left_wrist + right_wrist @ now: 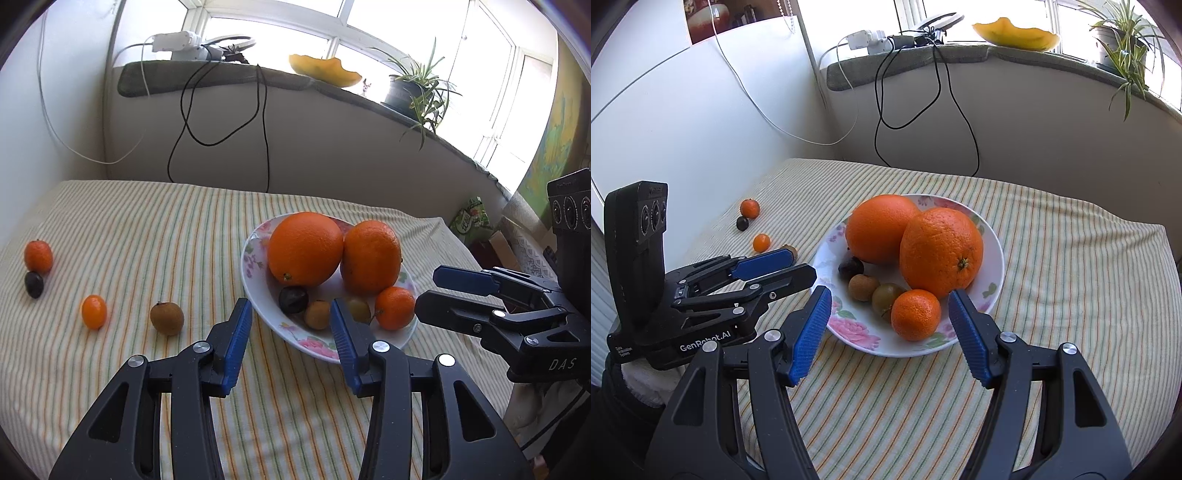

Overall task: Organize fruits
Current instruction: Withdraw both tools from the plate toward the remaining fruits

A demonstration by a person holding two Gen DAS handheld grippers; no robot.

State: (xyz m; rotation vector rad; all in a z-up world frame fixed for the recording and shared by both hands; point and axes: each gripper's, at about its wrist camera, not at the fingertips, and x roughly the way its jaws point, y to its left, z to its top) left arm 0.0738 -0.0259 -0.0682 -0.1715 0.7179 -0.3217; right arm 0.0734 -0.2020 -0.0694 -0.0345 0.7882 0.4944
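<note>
A white floral plate (255,291) (991,243) holds two big oranges (304,249) (940,251), a mandarin (395,308) (916,314), a dark plum (293,300), a brown longan (317,314) and a greenish fruit (886,297). On the cloth to the left lie a brown longan (167,318), a kumquat (94,312), a dark plum (34,284) and a mandarin (38,256). My left gripper (291,314) is open and empty at the plate's near rim. My right gripper (888,302) is open and empty, its fingers either side of the mandarin in the plate.
The striped cloth (147,229) covers the table. Behind it a windowsill carries a yellow bowl (325,70), a potted plant (413,88) and a charger with cables (221,110) hanging down. The table edge drops off at the right (1167,258).
</note>
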